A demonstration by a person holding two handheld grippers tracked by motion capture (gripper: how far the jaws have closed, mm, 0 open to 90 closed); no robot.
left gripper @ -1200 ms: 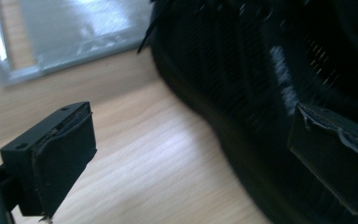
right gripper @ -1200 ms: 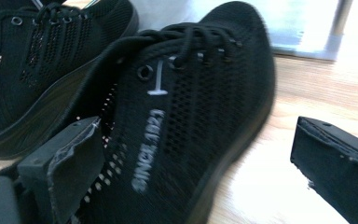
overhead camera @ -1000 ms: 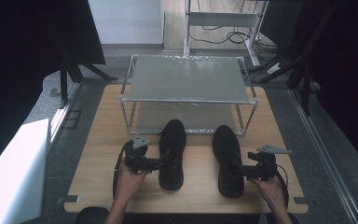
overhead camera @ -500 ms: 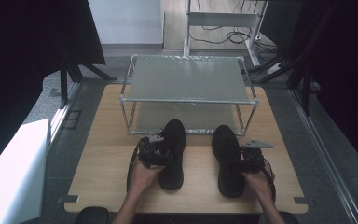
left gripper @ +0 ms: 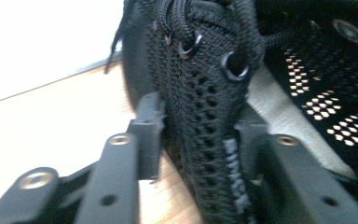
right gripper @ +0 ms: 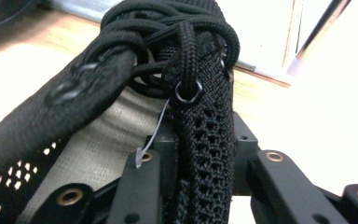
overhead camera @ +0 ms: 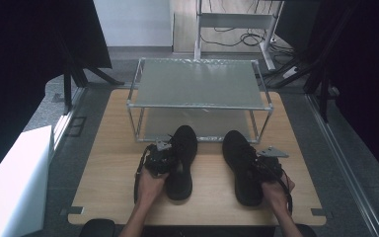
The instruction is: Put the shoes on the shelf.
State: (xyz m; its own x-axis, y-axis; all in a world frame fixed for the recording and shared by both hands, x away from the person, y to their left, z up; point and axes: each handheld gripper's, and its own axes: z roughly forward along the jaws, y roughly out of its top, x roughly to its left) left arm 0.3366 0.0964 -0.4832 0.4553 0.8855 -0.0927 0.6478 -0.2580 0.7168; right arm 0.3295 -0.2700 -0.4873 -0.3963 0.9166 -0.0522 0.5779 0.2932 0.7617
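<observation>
Both grippers had just moved in from the bench's side edges: left gripper (overhead camera: 164, 159) pinched the left shoe (overhead camera: 181, 160), right gripper (overhead camera: 265, 167) pinched the right shoe (overhead camera: 242, 165), ready for lifting.

Both forearms reach in low. The left gripper (overhead camera: 162, 159) and right gripper (overhead camera: 266, 166) each have jaws clamped on knit fabric.

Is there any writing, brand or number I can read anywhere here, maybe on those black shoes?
Left shoe, between the left claw's jaws: a strip of white letters runs down its knit side, too blurred to read.
Right shoe, in the right claw: no lettering to be seen.
Metal rack and table: no text legible.
</observation>
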